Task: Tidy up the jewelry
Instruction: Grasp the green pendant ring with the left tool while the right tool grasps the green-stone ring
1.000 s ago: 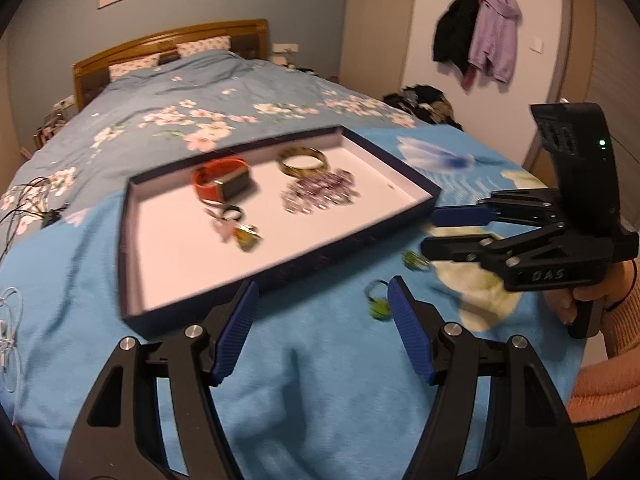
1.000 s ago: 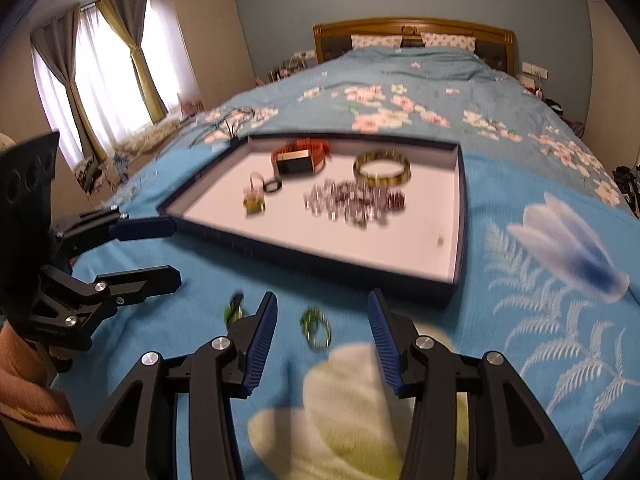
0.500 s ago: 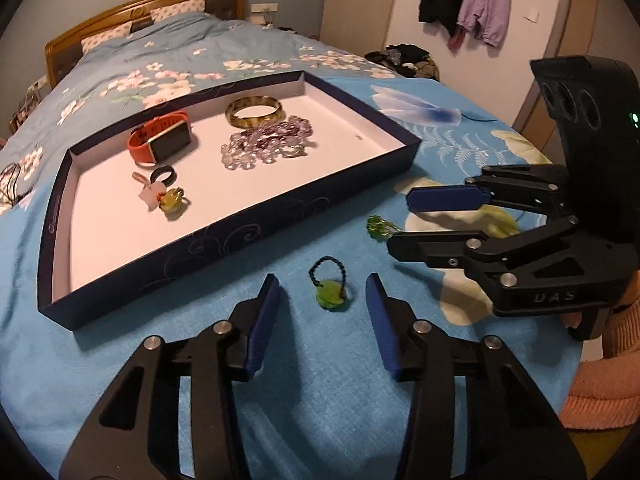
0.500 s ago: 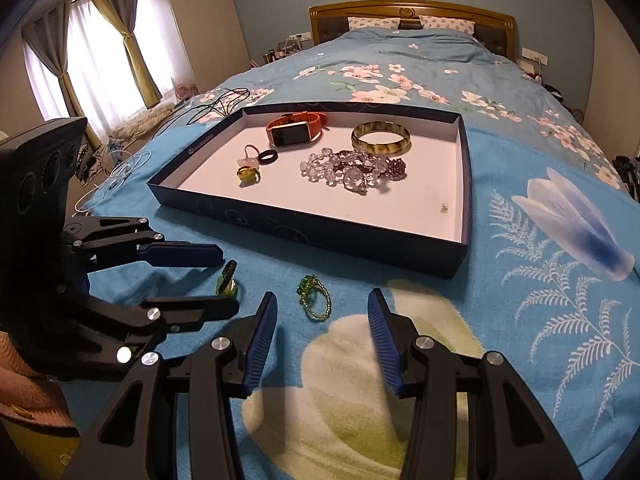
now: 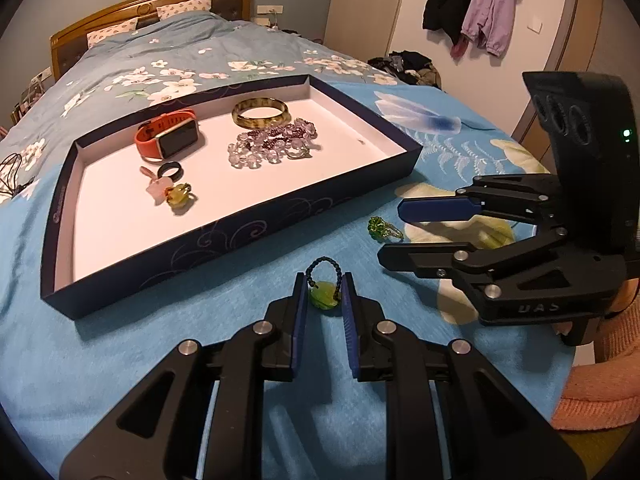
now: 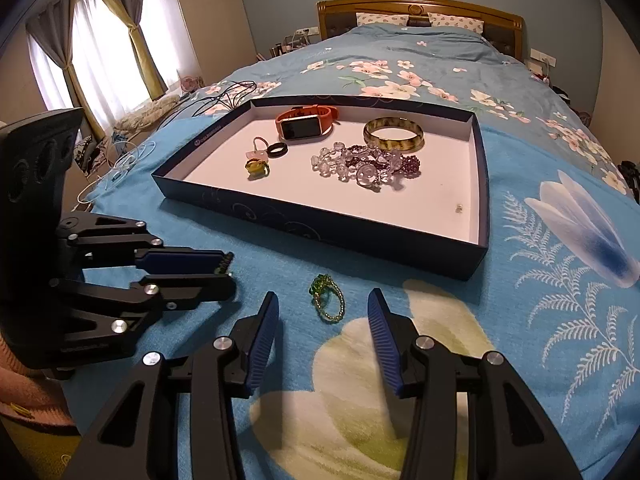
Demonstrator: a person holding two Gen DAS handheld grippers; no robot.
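A dark blue tray (image 5: 280, 216) with a white floor lies on the bed and holds an orange watch (image 5: 168, 140), a bangle (image 5: 261, 112), crystal beads (image 5: 272, 146) and small rings. My left gripper (image 5: 323, 284) is shut on a green pendant ring with a black cord (image 5: 323, 294) lying on the blue bedspread in front of the tray. My right gripper (image 6: 323, 300) is open, its fingers on either side of a green beaded ring (image 6: 326, 296) on the bedspread. The left gripper also shows in the right wrist view (image 6: 224, 270).
The tray (image 6: 320, 228) sits mid-bed with the headboard (image 6: 420, 8) behind. Cables (image 6: 224, 96) lie on the bed's left side by curtained windows. Coats (image 5: 472, 4) hang on the wall to the right. The beaded ring also shows in the left wrist view (image 5: 380, 229).
My left gripper has moved forward and closed its fingers on the green pendant ring. My right gripper has stayed open around the beaded ring.
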